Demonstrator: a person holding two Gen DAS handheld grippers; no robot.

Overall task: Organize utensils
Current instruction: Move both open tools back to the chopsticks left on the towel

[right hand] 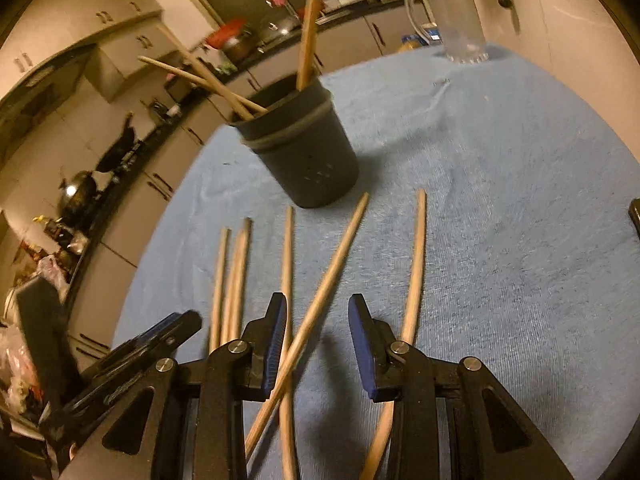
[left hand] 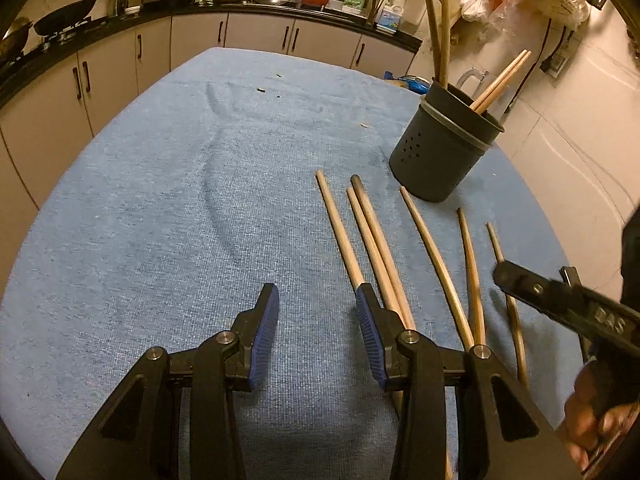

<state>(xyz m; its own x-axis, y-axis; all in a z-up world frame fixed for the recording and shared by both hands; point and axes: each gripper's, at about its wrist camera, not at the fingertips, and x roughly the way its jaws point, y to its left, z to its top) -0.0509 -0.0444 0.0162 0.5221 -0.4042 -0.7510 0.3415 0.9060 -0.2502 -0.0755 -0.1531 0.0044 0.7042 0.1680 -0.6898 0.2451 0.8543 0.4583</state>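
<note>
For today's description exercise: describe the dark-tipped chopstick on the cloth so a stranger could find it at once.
Start at the dark utensil holder on the blue cloth. Six chopsticks lie in a row before it. The dark-tipped chopstick is third from the left, touching the second; only its far end is blackish.

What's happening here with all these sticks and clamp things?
A person is tidying wooden chopsticks into a dark holder on a blue-clothed table, using a hand-held gripper in each hand. Four chopsticks already stand in the holder; six loose chopsticks lie on the cloth before it. The left gripper hangs open with only cloth between its pads. The right gripper is open around one slanted chopstick, not yet pinching it.
</note>
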